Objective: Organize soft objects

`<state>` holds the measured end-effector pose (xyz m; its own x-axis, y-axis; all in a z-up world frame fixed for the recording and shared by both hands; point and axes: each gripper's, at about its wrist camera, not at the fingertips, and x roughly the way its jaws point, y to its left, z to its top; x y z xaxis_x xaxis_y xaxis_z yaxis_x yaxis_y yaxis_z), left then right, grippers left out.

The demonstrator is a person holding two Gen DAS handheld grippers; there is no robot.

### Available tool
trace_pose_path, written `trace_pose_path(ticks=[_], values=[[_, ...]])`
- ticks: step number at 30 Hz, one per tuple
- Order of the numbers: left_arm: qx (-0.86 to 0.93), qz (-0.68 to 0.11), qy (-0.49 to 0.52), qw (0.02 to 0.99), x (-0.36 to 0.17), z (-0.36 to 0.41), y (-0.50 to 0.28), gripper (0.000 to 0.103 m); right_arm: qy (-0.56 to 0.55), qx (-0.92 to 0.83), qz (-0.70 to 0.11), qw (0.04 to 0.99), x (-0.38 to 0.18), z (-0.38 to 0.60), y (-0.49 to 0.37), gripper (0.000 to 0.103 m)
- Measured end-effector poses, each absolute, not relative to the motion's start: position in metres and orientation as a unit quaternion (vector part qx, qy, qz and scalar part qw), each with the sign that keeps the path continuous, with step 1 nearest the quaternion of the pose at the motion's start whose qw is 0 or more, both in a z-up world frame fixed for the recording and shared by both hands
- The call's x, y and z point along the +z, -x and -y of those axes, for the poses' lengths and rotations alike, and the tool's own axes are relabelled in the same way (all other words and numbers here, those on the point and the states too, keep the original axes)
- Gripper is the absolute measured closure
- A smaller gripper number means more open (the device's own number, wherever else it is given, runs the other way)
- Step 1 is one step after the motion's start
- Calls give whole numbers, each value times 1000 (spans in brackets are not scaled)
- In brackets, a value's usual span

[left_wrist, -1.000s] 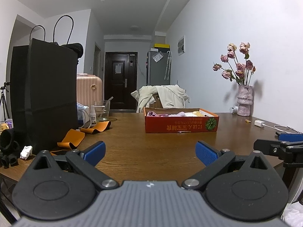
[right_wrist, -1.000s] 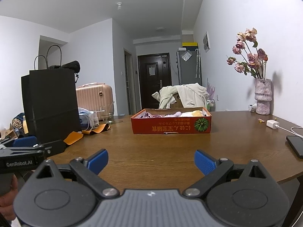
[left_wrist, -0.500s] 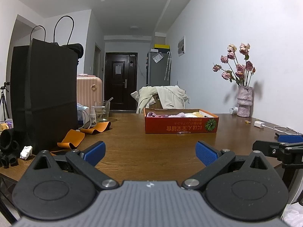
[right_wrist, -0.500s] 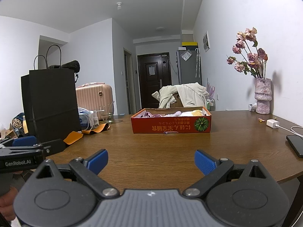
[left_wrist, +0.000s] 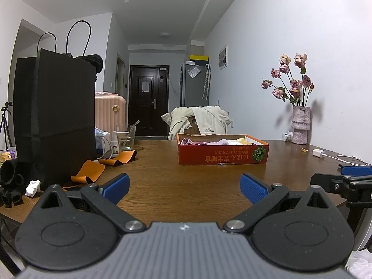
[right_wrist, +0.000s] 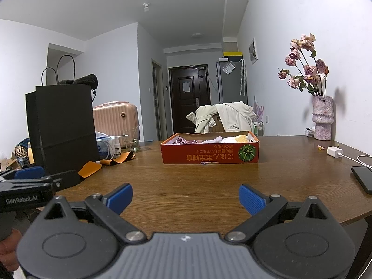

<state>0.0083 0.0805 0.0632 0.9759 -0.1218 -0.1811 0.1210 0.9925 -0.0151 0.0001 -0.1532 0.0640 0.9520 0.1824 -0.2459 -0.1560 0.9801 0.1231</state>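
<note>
Nothing had shifted visibly since the earlier frames: we held the left gripper (left_wrist: 183, 186) and right gripper (right_wrist: 185, 196) level over the near edge of the brown wooden table (right_wrist: 209, 181), jaws wide apart and empty. Beyond them, mid-table, sat the shallow red cardboard box (right_wrist: 210, 154) holding pastel soft objects (right_wrist: 218, 139). Left of the box stood a tall black paper bag (left_wrist: 55, 125).

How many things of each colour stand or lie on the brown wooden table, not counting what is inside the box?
Black: 2, tall black paper bag, black phone
Orange: 2, red-orange cardboard box, curled orange strip
Pink: 1, pink stone vase
White: 1, white charger
Total: 6
</note>
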Motion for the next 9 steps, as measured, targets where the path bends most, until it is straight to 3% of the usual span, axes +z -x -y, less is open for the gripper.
trace_pose_path(ticks=[9], values=[[-64, -90, 0, 994, 65, -79, -8, 0, -51, 86, -129, 987, 64, 153, 0, 4]])
